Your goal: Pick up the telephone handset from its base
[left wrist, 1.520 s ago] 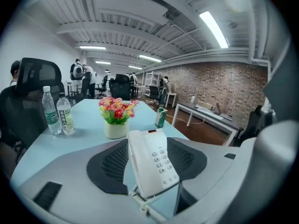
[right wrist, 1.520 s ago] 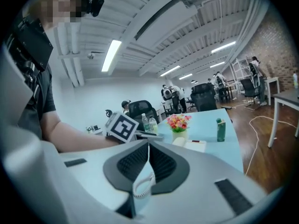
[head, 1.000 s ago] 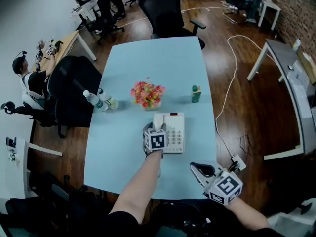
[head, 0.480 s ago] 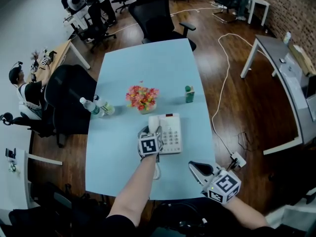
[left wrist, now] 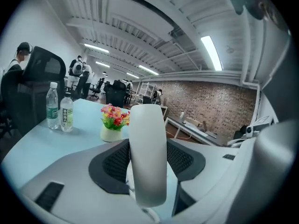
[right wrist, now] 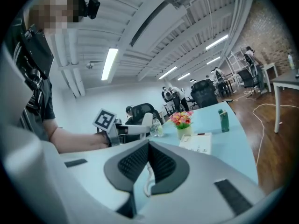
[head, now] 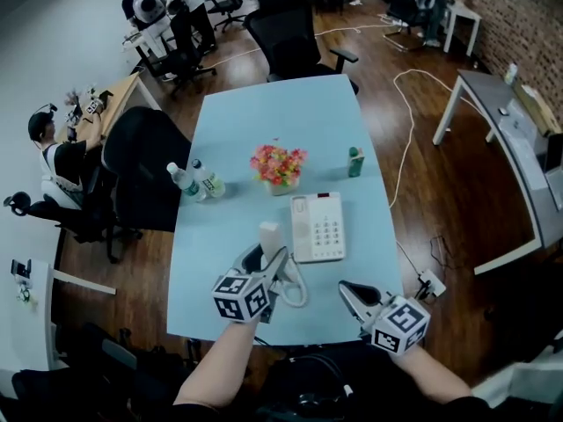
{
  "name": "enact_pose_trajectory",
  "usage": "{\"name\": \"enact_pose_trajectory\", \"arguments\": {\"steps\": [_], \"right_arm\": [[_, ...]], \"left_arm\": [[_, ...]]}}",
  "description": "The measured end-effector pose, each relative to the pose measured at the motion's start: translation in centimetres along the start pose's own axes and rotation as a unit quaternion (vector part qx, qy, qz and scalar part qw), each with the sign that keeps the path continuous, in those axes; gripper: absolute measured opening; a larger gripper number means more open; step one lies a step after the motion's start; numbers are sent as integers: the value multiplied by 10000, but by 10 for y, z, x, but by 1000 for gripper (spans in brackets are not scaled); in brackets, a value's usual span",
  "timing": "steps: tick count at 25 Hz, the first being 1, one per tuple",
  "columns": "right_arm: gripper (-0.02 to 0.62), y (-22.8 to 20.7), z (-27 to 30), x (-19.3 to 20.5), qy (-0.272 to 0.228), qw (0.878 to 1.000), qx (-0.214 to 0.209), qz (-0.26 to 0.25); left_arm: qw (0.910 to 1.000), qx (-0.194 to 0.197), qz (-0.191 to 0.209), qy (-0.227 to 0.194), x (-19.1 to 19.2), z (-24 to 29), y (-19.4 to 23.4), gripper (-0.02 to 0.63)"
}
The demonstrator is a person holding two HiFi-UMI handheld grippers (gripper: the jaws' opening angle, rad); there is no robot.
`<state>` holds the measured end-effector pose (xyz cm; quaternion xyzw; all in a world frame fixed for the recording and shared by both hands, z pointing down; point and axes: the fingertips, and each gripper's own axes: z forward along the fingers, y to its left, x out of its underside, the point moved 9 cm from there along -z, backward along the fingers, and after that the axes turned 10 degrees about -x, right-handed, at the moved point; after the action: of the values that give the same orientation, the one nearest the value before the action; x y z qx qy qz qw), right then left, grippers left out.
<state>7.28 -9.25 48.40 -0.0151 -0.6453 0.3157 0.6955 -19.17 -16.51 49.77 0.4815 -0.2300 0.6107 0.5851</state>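
Left gripper [head: 269,255] fingers clamped on handset [head: 269,234], held clear, just left of base [head: 318,227]. Long axis along fingers. Right gripper [head: 352,295] fingers together, empty, farther off.

A flower pot [head: 278,167] stood on a pale blue table [head: 281,112]. Two water bottles [head: 195,181] stood left of the pot, a green carton [head: 354,161] right of it, and a black office chair [head: 295,33] beyond it.

Dark wooden floor [head: 449,222], brick wall [left wrist: 210,101], black office chairs [head: 295,29], ceiling strip lights [left wrist: 212,29], pale blue table [head: 281,117].
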Motion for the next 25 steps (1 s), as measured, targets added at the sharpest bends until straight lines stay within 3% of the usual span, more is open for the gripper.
{"name": "enact_pose_trajectory", "arguments": {"steps": [7,14,18,25], "right_arm": [[12,22,19,-1,24,9999,96,-113],[11,37,44,3,276,9991,126,-287],[11,43,56,4,309,9987,121,-390],[11,50,63,4,240,9987,166,-407]], "left_arm": [[9961,301,-678,-485,8,-96,40,233],[9927,-10,-984,-695,21,-160,84,233],[9904,-84,-1167,-741,28,-178,96,233],[9905,306,-1086,-781,23,-171,83,233]]}}
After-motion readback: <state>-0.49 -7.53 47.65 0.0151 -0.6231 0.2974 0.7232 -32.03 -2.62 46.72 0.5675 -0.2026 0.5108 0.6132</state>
